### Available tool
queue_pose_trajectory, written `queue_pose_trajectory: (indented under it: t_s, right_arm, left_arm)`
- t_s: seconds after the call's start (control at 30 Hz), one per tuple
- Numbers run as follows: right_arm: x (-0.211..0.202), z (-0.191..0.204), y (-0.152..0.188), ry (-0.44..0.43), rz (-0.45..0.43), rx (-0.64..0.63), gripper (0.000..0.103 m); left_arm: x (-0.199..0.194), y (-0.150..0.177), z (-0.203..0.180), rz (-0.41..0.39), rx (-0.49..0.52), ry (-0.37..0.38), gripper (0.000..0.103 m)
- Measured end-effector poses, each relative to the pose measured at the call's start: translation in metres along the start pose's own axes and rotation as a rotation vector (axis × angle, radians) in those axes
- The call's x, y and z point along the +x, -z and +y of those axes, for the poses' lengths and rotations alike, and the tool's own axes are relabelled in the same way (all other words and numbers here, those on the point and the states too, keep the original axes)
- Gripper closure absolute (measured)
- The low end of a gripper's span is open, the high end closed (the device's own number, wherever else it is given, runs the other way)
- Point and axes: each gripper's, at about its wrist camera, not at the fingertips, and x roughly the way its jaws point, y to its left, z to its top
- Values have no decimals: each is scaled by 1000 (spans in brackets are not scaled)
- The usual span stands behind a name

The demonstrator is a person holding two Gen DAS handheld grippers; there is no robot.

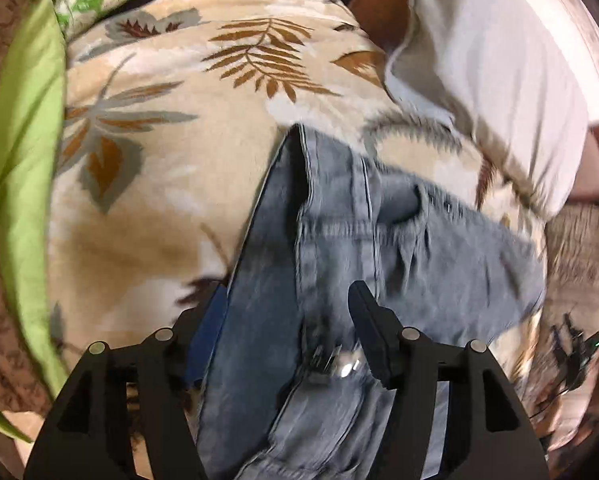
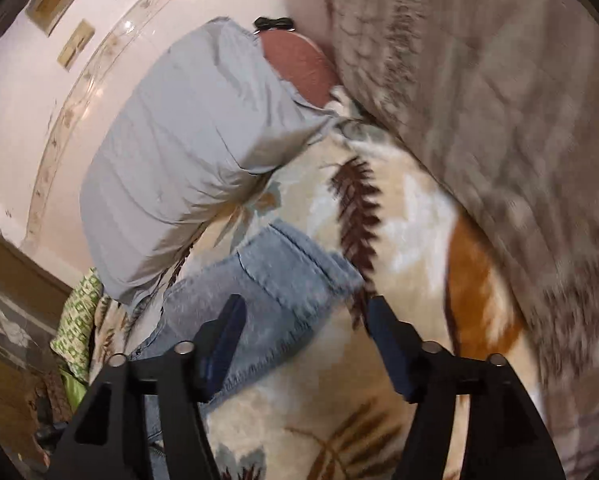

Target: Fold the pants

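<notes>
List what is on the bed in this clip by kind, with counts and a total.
Jeans: 1, light blue denim, bunched
Leaf-print blanket: 1, under the jeans
Pale pillow: 1
Quilted brown-grey cover: 1
Green bedding: 1 at the edge
Grippers: 2, left gripper and right gripper, both open
Total: 7

Left gripper (image 1: 289,312) open astride blue jeans (image 1: 379,232) (blurred) on leaf-print blanket (image 1: 171,152).

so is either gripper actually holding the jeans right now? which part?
No. The left gripper is open, its fingers either side of the jeans near the waistband button. The right gripper is open over a leg end, clamping nothing.
</notes>
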Motion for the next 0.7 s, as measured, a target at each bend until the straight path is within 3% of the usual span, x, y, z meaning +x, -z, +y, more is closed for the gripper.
queue_pose_trajectory:
  t_s: [0.3,0.37,0.47,0.53,0.6,0.63,0.7]
  right_arm:
    - [123,29,-46,60,102,-38,31]
    - [154,31,-49,19,183,-41,31]
    - [161,65,-46,28,220,-229,98]
    - [136,88,-47,12,104,-330,98]
    - [118,92,-54,89,-29,-366,98]
    - [123,86,-57,135,-38,-363,96]
    - [159,63,-55,276,83,-328,87]
  left_arm:
    - [57,-24,-20,91,29,-9,41]
    - [59,-26,-23,90,40,-12,41]
    - [52,-25,-29,81,71,12,41]
    - [52,-27,-34,52,89,-16,41]
    - [62,-31,-34,36,86,-71,41]
    - [68,-32,-34,38,79,-89,41]
    - [71,-32,-43,4,91,-138,41]
